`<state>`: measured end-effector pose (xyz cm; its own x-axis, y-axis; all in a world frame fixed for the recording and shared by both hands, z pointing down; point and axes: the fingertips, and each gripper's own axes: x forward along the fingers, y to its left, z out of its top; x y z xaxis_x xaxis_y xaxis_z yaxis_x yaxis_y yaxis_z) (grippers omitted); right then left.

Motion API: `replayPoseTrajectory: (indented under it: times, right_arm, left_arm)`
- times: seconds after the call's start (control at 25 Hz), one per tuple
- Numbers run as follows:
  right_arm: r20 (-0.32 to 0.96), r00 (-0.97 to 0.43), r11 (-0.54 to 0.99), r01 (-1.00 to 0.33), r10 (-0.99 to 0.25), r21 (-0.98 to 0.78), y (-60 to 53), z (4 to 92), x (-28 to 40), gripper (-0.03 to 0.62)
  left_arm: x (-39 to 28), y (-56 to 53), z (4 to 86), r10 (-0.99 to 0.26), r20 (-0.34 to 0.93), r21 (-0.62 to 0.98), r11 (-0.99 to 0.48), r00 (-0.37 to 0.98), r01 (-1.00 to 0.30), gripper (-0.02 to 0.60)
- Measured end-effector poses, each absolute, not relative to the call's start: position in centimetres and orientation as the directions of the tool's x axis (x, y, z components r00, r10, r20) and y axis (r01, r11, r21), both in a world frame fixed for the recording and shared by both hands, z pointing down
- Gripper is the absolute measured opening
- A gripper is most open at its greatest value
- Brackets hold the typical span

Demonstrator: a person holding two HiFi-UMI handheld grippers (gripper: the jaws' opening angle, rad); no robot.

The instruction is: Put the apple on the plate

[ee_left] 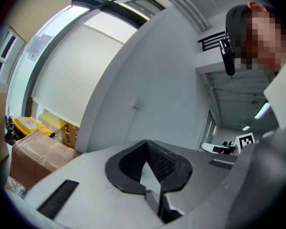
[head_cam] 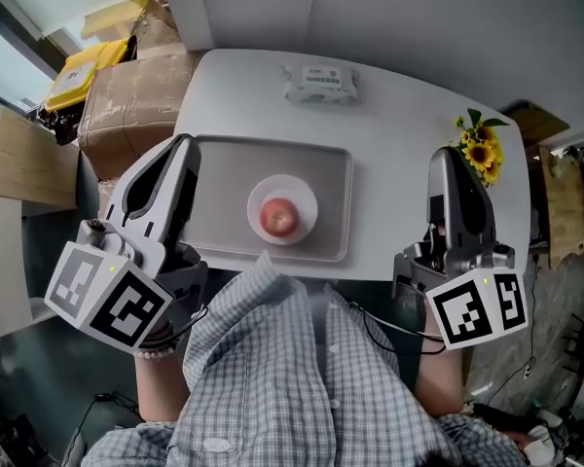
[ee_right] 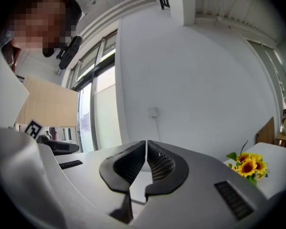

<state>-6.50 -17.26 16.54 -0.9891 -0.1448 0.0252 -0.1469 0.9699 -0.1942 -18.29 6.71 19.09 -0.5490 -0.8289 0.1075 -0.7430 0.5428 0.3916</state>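
Note:
A red apple [head_cam: 278, 217] rests on a small white plate [head_cam: 303, 197], which stands in the middle of a grey tray [head_cam: 214, 178] on the white table. My left gripper [head_cam: 183, 144] is held at the tray's left edge, tilted upward, jaws shut with nothing between them [ee_left: 146, 143]. My right gripper [head_cam: 444, 156] is raised over the table's right side, well apart from the apple, also shut and empty [ee_right: 146, 143]. Both gripper views look up at the wall, so neither shows the apple or plate.
A white box [head_cam: 320, 83] lies at the table's far edge. Sunflowers [head_cam: 480, 146] stand at the right edge, close to my right gripper, and show in the right gripper view [ee_right: 249, 165]. Cardboard boxes [head_cam: 127, 90] and a yellow bag [head_cam: 83, 66] sit left of the table.

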Motion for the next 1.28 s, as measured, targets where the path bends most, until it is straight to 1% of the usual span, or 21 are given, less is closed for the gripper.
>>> replayPoseTrajectory:
  times: [0.32, 0.96, 1.28]
  right_arm:
    - [0.03, -0.986, 0.97, -0.165, -0.162, -0.177, -17.4, 17.0, -6.4, 0.028]
    - [0.068, -0.983, 0.97, -0.18, -0.171, -0.164, -17.2, 18.3, -6.3, 0.026]
    - [0.073, -0.987, 0.975, -0.156, -0.145, -0.159, -16.6, 18.5, -6.5, 0.023]
  left_arm:
    - [-18.7, 8.0, 19.7, -0.815, 0.096, 0.433, 0.552, -0.572, -0.713, 0.008]
    - [-18.2, 6.5, 20.4, -0.831, 0.128, 0.397, 0.543, -0.541, -0.74, 0.008]
    - [-18.1, 6.2, 20.8, -0.834, 0.143, 0.391, 0.543, -0.534, -0.743, 0.008]
